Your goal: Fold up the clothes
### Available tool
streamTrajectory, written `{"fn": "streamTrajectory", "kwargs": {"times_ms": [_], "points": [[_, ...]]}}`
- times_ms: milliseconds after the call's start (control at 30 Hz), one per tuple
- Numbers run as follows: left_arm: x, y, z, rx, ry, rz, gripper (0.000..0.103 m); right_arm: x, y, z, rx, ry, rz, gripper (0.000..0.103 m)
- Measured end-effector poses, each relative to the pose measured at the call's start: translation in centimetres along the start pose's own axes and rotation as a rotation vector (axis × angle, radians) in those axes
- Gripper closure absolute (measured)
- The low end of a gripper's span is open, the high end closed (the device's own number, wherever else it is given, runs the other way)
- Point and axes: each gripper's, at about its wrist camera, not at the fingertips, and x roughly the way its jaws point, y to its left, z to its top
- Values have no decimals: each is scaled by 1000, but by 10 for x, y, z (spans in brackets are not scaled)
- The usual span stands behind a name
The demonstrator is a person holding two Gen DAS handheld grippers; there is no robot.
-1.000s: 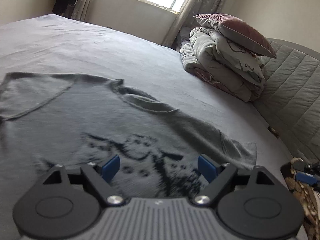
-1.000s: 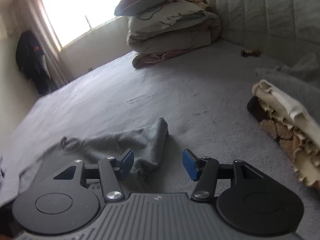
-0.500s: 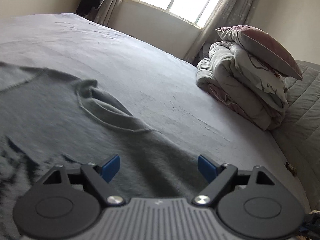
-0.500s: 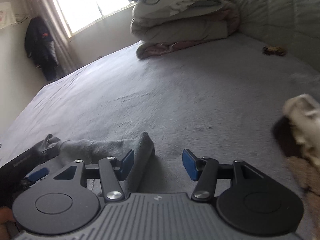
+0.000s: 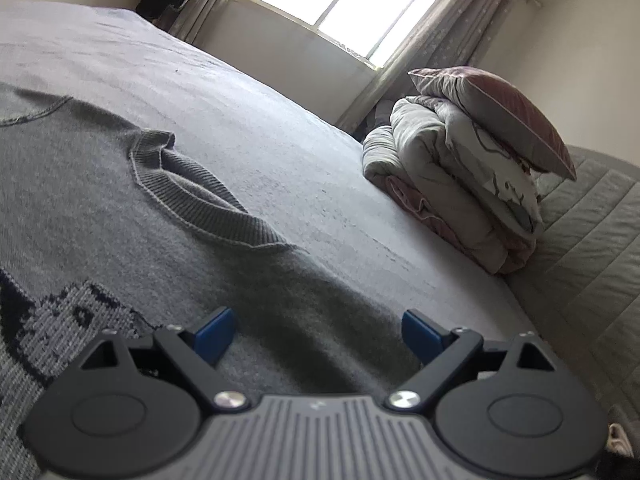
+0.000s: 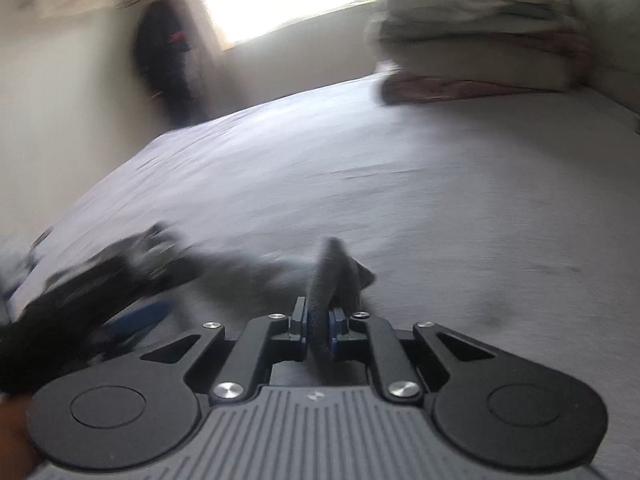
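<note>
- The grey sweater (image 5: 132, 216) lies flat on the grey bed (image 5: 280, 152), its collar at 10 o'clock.
- Window (image 5: 352, 0) at 12; folded quilts (image 5: 452, 184) and pillow (image 5: 500, 108) at 2.
- Left gripper (image 5: 316, 330) is opening wide over the sweater, gripping nothing.
- Right gripper (image 6: 318, 326) is closing, pinching the sleeve (image 6: 328, 276).

One sweater, one pillow, one folded quilt, one bed.

The sweater (image 5: 120, 216) lies under the tongs; pillow (image 5: 496, 112) and quilt (image 5: 452, 176) beyond on the bed (image 5: 280, 148).
</note>
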Motion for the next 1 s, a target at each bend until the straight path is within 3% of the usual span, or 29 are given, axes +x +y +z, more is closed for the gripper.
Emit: {"fn": "streamTrajectory", "kwargs": {"times_ms": [67, 133, 200, 233, 267, 533, 600, 633, 667, 833, 1000], "points": [[1, 0, 0, -2, 2, -2, 11, 3, 10, -3, -37, 37, 19, 90], [1, 0, -1, -3, 2, -5, 11, -5, 9, 1, -47, 18, 10, 89], [1, 0, -1, -4, 3, -6, 10, -17, 0, 8, -9, -30, -17, 78], [1, 0, -1, -4, 3, -6, 10, -21, -5, 9, 8, -57, -38, 65], [2, 1, -1, -3, 3, -7, 10, -26, -10, 10, 23, -84, -58, 59], [3, 3, -1, 0, 4, -11, 10, -20, -57, 3, 236, -93, -39, 55], [2, -1, -3, -3, 0, -6, 9, -14, -67, -2, 301, -90, -42, 62], [2, -1, -3, -3, 0, -6, 9, -14, -68, -3, 306, -91, -58, 91], [1, -1, -3, -4, 0, -7, 9, -20, -65, -2, 289, -105, -85, 93], [2, 1, -2, -17, 1, -20, 8, -53, -34, 17, 116, -239, -216, 94], [3, 0, -2, -12, 3, -18, 8, -25, -45, 8, 42, -67, -352, 92]]}}
